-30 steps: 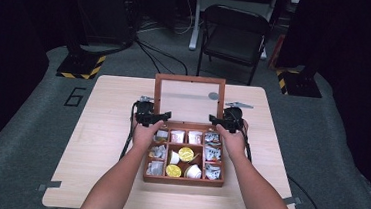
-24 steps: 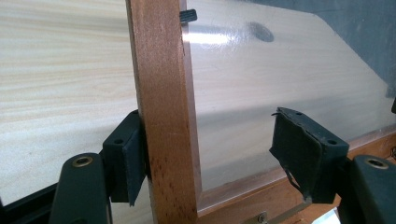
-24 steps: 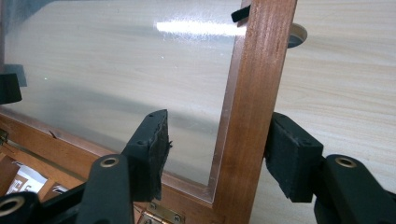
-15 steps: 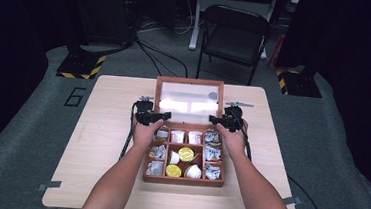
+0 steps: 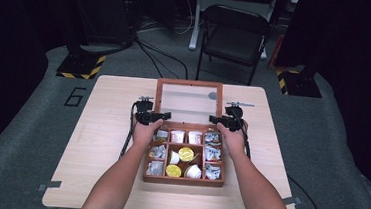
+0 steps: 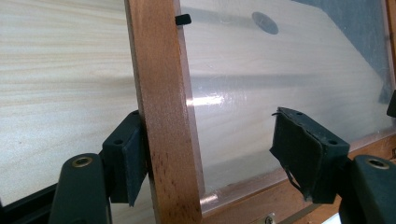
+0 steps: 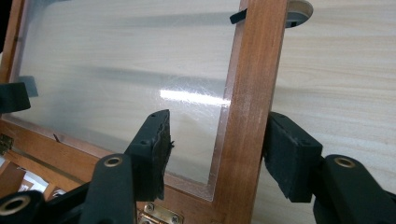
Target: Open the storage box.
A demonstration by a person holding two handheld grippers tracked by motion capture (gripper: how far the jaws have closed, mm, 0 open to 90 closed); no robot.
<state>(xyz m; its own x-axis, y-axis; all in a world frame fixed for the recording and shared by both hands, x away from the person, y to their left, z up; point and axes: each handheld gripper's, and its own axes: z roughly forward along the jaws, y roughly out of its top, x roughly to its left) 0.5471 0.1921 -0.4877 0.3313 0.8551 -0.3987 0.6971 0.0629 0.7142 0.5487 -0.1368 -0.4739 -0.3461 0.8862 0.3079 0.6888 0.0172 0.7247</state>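
High view: box lid (image 5: 189, 103) stands open, leaning away, long axis left-right.

1. A light wooden table (image 5: 111, 129) stands on a grey floor (image 5: 30, 137).
2. A black folding chair (image 5: 236, 36) stands behind the table.
3. A number six (image 5: 76, 97) is marked on the floor, left of the table.
4. Yellow and black striped tape (image 5: 81, 68) lies near a dark stand.
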